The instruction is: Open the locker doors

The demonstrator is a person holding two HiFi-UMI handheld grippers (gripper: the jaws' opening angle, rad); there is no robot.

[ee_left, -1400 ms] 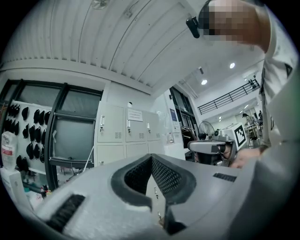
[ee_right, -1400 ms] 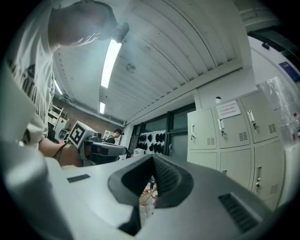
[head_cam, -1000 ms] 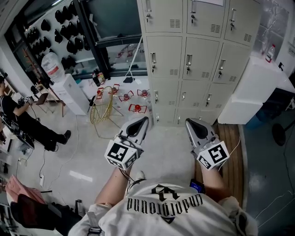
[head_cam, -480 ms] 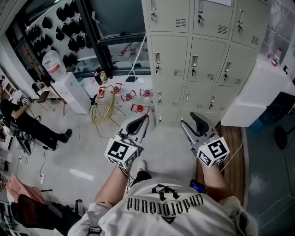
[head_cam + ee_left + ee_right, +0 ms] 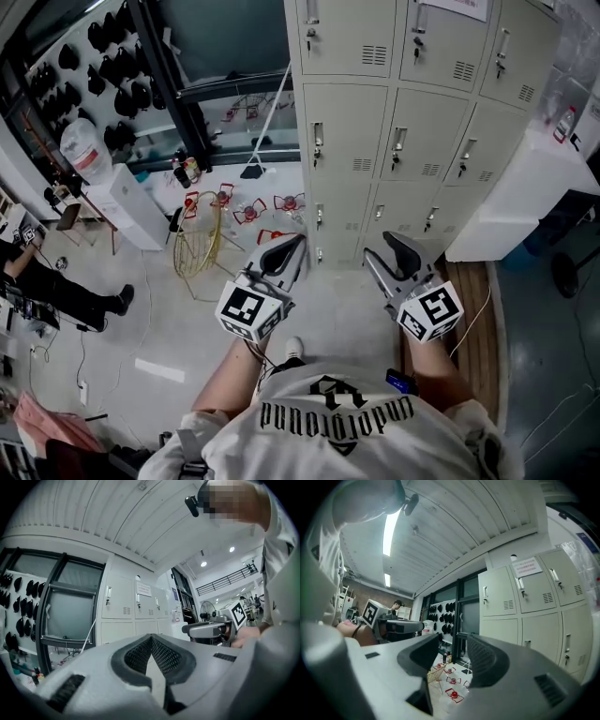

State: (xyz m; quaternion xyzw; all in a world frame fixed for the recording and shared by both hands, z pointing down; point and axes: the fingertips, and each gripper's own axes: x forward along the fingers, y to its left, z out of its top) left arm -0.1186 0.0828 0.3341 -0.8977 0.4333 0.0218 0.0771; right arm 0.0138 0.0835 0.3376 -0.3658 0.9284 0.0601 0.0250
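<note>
A beige bank of lockers (image 5: 403,150) stands ahead with all visible doors closed and a small handle on each; it also shows in the left gripper view (image 5: 136,613) and the right gripper view (image 5: 534,606). My left gripper (image 5: 292,246) is held at waist height short of the lockers, its jaws shut with nothing between them (image 5: 151,639). To its right my right gripper (image 5: 389,246) is level with it, and its jaws stand open and empty (image 5: 453,648). Neither gripper touches a door.
A white block-shaped cabinet (image 5: 525,197) juts out at the lockers' right, above a wooden platform (image 5: 473,309). On the floor to the left are a yellow wire basket (image 5: 197,234), red-framed items (image 5: 286,202), a white cabinet (image 5: 127,206) and a seated person (image 5: 37,281).
The right gripper's jaws have gone from shut to open. The left gripper stays shut. The lockers look slightly nearer and lower in the head view.
</note>
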